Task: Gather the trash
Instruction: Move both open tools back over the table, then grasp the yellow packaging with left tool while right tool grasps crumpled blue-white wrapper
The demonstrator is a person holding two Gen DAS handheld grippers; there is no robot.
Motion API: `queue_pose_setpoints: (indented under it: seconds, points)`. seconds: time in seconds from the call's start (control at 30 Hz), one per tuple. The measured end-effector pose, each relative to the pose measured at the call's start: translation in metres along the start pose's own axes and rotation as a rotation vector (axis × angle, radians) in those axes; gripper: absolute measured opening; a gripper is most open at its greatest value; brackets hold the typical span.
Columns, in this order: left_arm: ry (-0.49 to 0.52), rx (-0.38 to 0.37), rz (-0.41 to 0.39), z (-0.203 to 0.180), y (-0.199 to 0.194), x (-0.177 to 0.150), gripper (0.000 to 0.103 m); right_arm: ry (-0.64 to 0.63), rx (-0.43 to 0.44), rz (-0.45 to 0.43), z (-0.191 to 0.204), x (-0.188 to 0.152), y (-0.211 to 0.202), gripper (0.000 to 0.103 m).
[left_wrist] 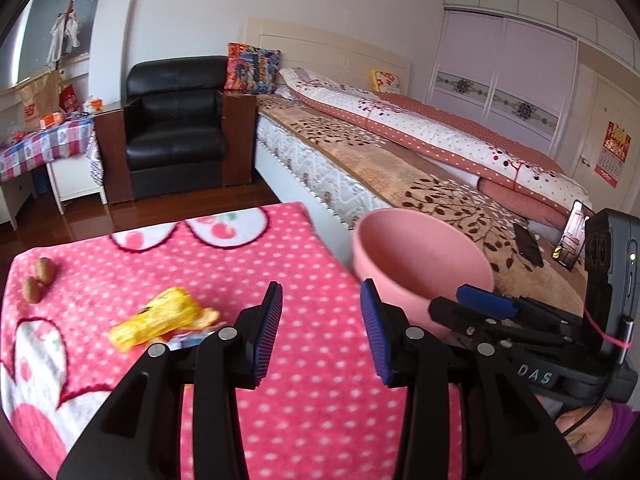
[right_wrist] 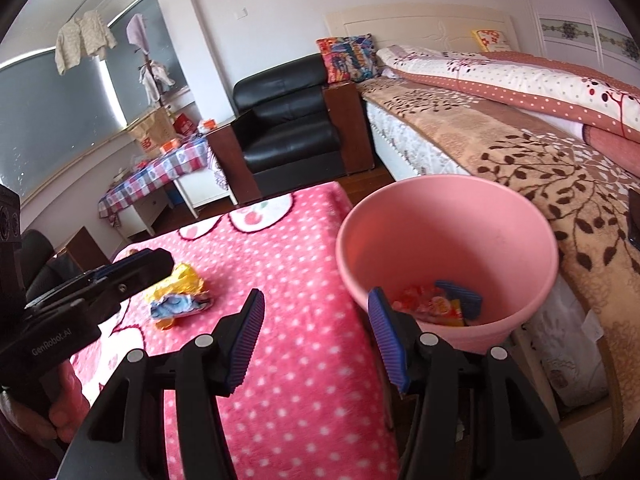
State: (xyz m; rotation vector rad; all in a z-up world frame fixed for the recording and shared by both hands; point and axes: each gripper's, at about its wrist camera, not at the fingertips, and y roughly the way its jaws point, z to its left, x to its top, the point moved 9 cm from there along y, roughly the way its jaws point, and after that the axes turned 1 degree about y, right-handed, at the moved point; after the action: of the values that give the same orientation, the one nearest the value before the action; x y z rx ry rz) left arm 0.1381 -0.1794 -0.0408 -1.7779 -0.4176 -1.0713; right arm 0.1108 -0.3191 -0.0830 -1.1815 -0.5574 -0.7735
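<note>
Both grippers, left [left_wrist: 322, 330] and right [right_wrist: 316, 338], agape over pink dotted blanket [left_wrist: 304, 412]; bed [left_wrist: 420, 176] alongside, perhaps walnuts [left_wrist: 39, 279] far off.

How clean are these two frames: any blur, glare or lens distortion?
Left wrist view: yellow wrapper smeared by blur, wardrobe lines bowed by fisheye. Right wrist view: pink bin fairly sharp, bright band along the window, dark vignette in the corners.

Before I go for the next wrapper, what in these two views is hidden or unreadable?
- Blue-white wrapper: in the left wrist view mostly hidden behind the left gripper.
- Pink bin: its contents are partly covered by the right gripper finger; the left wrist view does not show its bottom.
- Two nuts: in the right wrist view hidden behind the left gripper.
- Yellow wrapper: print blurred.
</note>
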Motion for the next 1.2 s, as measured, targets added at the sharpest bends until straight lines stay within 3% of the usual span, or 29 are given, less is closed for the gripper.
queue_pose_setpoints:
  seconds: [0.43, 0.67, 0.9, 1.07, 1.1, 1.13, 1.2]
  points:
    - [-0.141, 0.238, 0.010, 0.132, -0.037, -0.035, 0.041, -0.053, 0.102, 0.089, 0.052, -0.010, 0.030, 0.054]
    - [-0.175, 0.207, 0.070, 0.159, -0.009, -0.038, 0.041, -0.096, 0.183, 0.143, 0.088, -0.020, 0.044, 0.054]
    - [-0.031, 0.158, 0.121, 0.147, 0.025, -0.041, 0.041, -0.103, 0.241, 0.226, 0.114, -0.036, 0.061, 0.057]
    - [-0.006, 0.141, 0.155, 0.149, 0.045, -0.050, 0.041, -0.082, 0.275, 0.278, 0.129, -0.042, 0.075, 0.059]
    - [-0.009, 0.138, 0.156, 0.150, 0.046, -0.052, 0.038, -0.078, 0.279, 0.287, 0.131, -0.043, 0.078, 0.059]
    - [-0.013, 0.131, 0.157, 0.151, 0.046, -0.054, 0.021, -0.072, 0.283, 0.295, 0.133, -0.044, 0.081, 0.059]
    - [-0.031, 0.125, 0.161, 0.152, 0.045, -0.055, 0.012, -0.057, 0.292, 0.314, 0.138, -0.045, 0.087, 0.059]
